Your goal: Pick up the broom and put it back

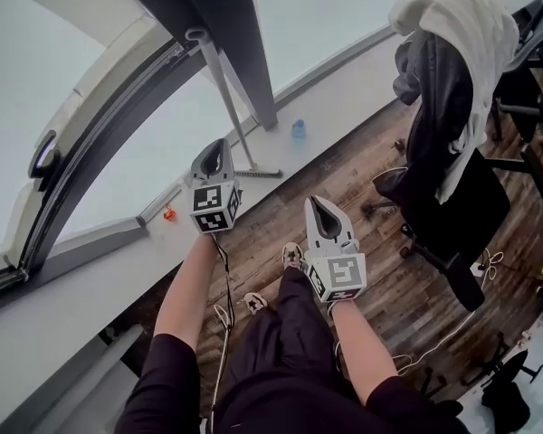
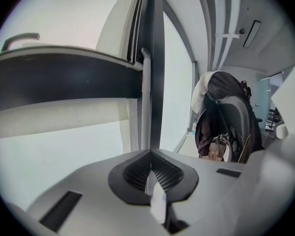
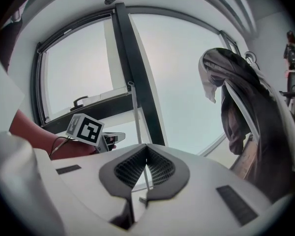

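The broom (image 1: 224, 98) stands propped against the dark window post (image 1: 240, 43) on the far side, its head down on the pale ledge (image 1: 344, 89) by the glass. Neither gripper holds it. Your left gripper (image 1: 219, 145) hovers just short of the handle with its jaws pressed together and nothing between them. Your right gripper (image 1: 324, 204) hangs nearer you, jaws likewise together and empty.

If you mean to lift it, spread the left jaws first, square them across the handle at mid-height, then clamp before pulling it off the post so that it doesn't slide sideways.

The left gripper covers part of the broom's head. Whether this lean is its proper place I can't tell.
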A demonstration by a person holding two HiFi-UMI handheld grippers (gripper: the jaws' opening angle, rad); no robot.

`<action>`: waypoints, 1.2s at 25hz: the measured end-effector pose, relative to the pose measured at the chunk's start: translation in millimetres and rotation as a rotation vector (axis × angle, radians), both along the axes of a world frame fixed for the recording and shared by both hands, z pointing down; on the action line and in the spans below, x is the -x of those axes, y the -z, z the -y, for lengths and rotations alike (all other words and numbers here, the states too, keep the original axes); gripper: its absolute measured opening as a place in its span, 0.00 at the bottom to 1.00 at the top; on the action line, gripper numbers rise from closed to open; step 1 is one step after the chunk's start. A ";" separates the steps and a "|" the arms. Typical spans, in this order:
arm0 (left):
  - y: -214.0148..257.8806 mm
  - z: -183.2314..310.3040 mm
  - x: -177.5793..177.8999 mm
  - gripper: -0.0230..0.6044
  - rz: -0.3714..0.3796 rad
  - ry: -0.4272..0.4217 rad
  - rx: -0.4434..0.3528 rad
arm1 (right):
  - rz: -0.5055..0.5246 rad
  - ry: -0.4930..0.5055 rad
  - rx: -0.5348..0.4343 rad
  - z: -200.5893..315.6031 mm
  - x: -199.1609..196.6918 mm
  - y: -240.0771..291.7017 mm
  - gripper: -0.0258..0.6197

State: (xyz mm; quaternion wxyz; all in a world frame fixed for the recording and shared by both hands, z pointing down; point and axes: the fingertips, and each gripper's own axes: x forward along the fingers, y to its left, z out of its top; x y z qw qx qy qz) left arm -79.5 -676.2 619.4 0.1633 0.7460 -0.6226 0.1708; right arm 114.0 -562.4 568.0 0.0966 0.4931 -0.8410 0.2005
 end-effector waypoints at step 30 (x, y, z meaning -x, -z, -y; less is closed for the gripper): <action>248.7 -386.2 -3.5 0.04 -0.080 -0.177 -0.271 | -0.063 -0.020 -0.304 -273.0 86.8 196.8 0.07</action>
